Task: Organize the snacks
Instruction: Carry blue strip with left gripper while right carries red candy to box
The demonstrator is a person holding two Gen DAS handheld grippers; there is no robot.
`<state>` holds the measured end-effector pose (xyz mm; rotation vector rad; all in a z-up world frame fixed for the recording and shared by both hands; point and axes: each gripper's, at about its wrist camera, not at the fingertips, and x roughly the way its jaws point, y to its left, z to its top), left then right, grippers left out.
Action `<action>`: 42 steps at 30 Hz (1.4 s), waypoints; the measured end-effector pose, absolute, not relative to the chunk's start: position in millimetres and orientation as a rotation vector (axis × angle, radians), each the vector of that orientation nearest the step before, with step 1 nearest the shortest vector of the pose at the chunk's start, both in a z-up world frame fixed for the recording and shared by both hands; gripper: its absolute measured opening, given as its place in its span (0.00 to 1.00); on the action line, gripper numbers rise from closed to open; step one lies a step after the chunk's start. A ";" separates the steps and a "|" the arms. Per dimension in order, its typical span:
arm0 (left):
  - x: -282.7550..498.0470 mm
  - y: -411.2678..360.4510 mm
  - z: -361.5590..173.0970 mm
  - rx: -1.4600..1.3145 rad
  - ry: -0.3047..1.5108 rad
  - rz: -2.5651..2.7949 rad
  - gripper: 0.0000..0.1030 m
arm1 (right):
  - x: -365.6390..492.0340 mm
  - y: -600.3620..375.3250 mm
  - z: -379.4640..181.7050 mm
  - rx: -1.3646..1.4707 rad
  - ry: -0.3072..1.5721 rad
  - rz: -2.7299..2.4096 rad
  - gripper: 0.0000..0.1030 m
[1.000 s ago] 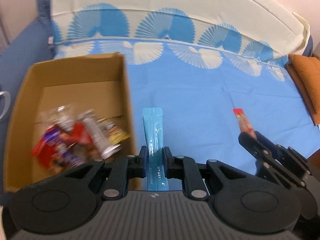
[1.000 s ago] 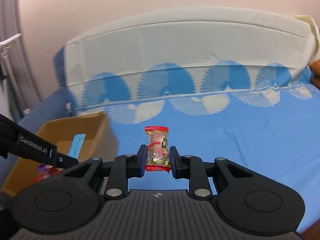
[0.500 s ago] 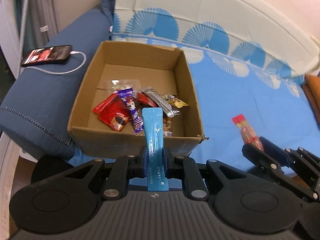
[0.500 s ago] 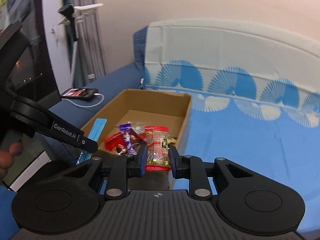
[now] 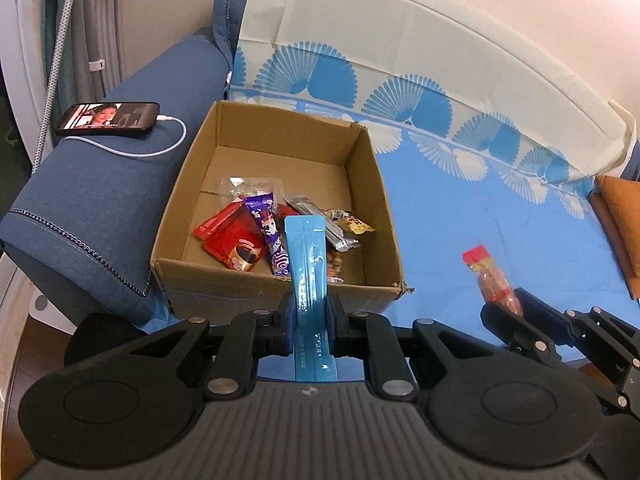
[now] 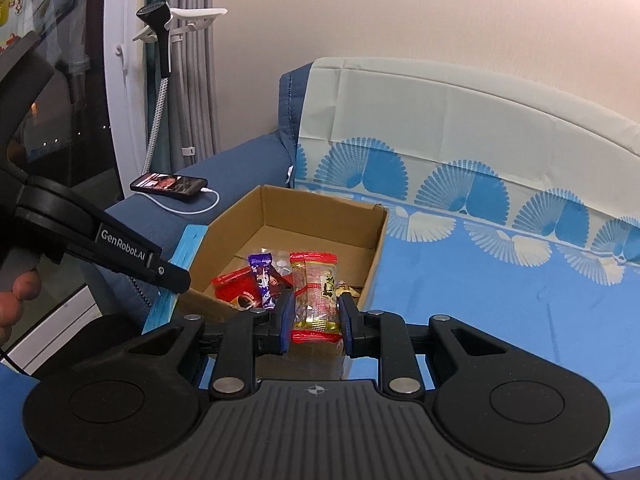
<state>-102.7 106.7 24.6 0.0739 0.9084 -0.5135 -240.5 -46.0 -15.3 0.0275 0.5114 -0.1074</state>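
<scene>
gripping blue sachet (image 5: 308,276) before box (image 5: 372,184)

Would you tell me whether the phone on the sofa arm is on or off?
On: the phone screen shows a lit picture, and a white cable is plugged into it.

- I see the blue stick sachet (image 5: 310,276), long and flat, standing nearly upright, clamped low on its length, its top before the cardboard box (image 5: 372,184).
- The clear red-ended candy packet (image 6: 314,292) stands upright, pinched at its sides, near the box's front right corner.
- The open box sits on blue cloth; red, purple, silver, yellow and clear wrappers (image 5: 256,236) lie heaped inside.
</scene>
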 end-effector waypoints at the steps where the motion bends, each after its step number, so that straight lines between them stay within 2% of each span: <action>1: -102.3 107.2 24.4 0.073 0.908 -0.512 0.16 | -240.1 -46.1 -15.6 0.024 0.514 -0.104 0.25; 29: -65.8 101.7 10.2 0.083 0.961 -0.468 0.16 | -212.3 -55.0 -32.2 0.034 0.609 -0.074 0.25; 42: -15.5 87.7 4.4 0.171 0.949 -0.452 0.16 | -157.6 -66.9 -39.8 0.088 0.647 -0.061 0.25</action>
